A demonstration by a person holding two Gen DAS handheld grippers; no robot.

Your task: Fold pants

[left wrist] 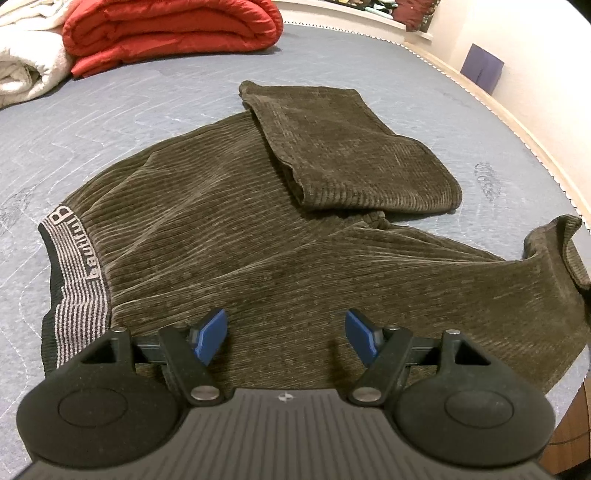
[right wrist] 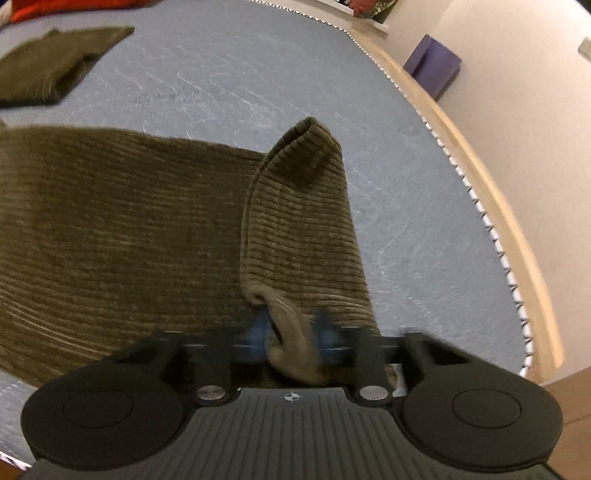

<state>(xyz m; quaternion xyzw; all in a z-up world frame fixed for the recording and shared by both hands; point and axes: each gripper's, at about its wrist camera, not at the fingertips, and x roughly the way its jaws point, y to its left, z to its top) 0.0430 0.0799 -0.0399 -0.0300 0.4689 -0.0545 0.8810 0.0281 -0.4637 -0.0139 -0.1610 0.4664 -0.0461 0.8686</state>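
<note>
Olive-brown corduroy pants lie on a grey quilted mattress. The striped waistband is at the left. One leg is folded back over itself at the far side. The other leg stretches right, its hem end raised. My left gripper is open and empty, just above the near edge of the pants. In the right wrist view, my right gripper is shut on the hem of the near leg, lifting it off the mattress. The folded leg shows at the top left.
A folded red quilt and a white blanket lie at the mattress's far left. The mattress edge runs along the right, beside a cream wall with a purple object. Wooden floor shows at the lower right.
</note>
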